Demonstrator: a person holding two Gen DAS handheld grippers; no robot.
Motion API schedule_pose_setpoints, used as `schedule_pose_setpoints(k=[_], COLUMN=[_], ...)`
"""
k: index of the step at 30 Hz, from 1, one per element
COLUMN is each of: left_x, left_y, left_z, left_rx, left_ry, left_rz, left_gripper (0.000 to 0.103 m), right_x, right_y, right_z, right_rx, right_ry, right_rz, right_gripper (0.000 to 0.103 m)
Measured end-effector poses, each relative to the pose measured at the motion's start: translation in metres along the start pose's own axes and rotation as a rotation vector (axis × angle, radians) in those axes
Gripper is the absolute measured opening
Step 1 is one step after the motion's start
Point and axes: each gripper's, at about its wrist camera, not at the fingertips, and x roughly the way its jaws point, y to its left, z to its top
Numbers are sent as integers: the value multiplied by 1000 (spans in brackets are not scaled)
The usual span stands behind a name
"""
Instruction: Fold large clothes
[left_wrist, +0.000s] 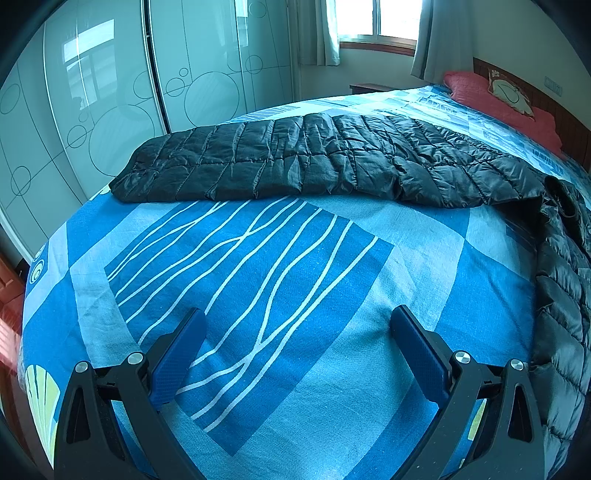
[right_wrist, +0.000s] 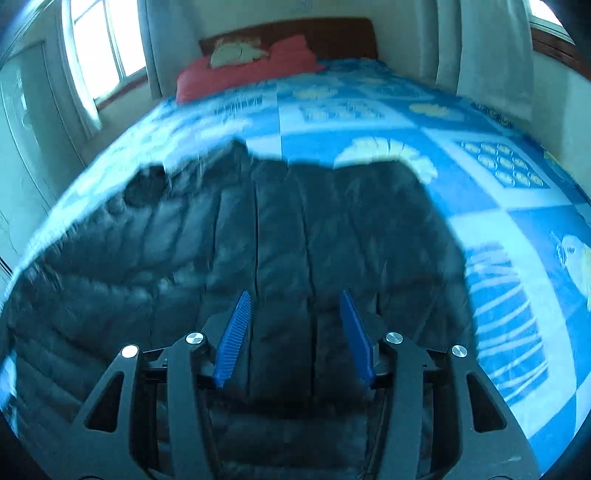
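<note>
Bedroom; bed (left_wrist: 295, 258) with a blue patterned cover, mirrored wardrobe (left_wrist: 110, 110) at far left, red pillow (left_wrist: 509, 107) at the headboard end.

Black quilted jacket (left_wrist: 332, 162) lies flat on the cover: a long band across the far side in the left wrist view, with another part running down the right edge. In the right wrist view it fills the near and left of the bed.

Right gripper (right_wrist: 295, 332) hangs over the jacket, jaws partly apart, nothing between the pads; view blurred. Left gripper (left_wrist: 295, 354) is over bare cover, jaws wide, holding nothing.

Judgement: between folds, no hold on the cloth. Next: each gripper takes an edge, lifts and carries it across without dragging lower layers.
</note>
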Motion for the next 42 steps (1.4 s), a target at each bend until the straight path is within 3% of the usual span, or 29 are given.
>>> schedule_pose_setpoints(k=[18, 25, 34, 39, 42], left_x=[2, -6, 2, 32, 40], left_y=[-2, 13, 76, 126, 153], left_z=[5, 13, 54, 80, 90], left_rx=[7, -42, -151, -283, -353], left_ry=[39, 48, -23, 2, -29], left_rz=[4, -76, -105, -125, -133], left_gripper=[99, 99, 98, 98, 98], right_x=[18, 14, 15, 16, 16], right_y=[5, 10, 12, 12, 13], right_z=[-20, -20, -20, -20, -20], right_rx=[-57, -82, -84, -86, -89], right_ry=[-8, -16, -15, -15, -14], right_rz=[-34, -3, -5, -8, -9], right_gripper=[54, 72, 75, 75, 76])
